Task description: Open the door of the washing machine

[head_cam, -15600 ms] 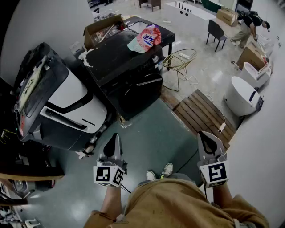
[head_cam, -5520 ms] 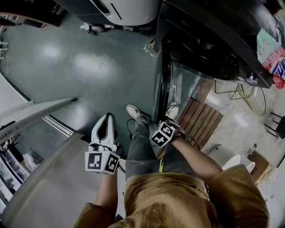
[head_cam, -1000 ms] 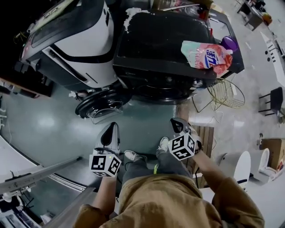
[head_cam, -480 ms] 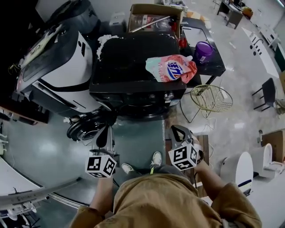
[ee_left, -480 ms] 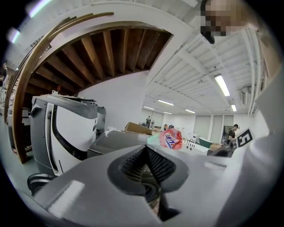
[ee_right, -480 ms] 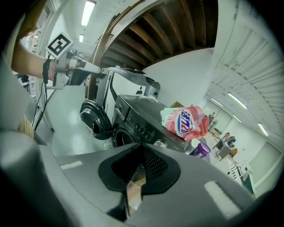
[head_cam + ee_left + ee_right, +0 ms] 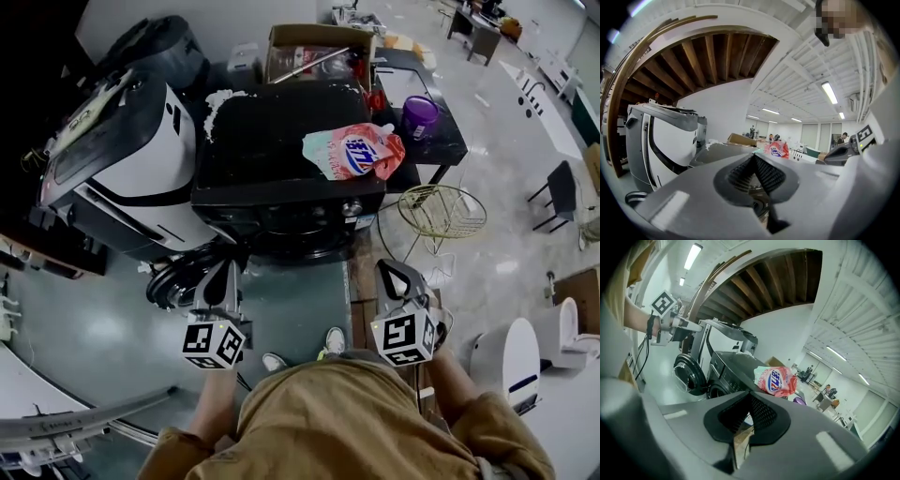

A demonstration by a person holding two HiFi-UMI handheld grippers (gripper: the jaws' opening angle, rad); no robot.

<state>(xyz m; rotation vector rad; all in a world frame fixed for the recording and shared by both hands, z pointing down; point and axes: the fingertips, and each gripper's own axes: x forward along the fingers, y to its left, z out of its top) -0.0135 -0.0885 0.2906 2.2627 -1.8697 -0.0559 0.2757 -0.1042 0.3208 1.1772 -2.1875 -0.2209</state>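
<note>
Grey left tongs (image 7: 226,272) and right tongs (image 7: 388,271) are both pinched shut on nothing. Just past them sits the black washing machine (image 7: 281,159), round door (image 7: 184,278) hanging open to the left, pink detergent pouch (image 7: 352,150) on top.

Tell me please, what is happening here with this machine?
A person stands before a black washing machine, holding a claw in each hand. The machine's round door is already swung open. The left claw and right claw are both shut, empty and touching nothing. A pink detergent bag lies on top.
</note>
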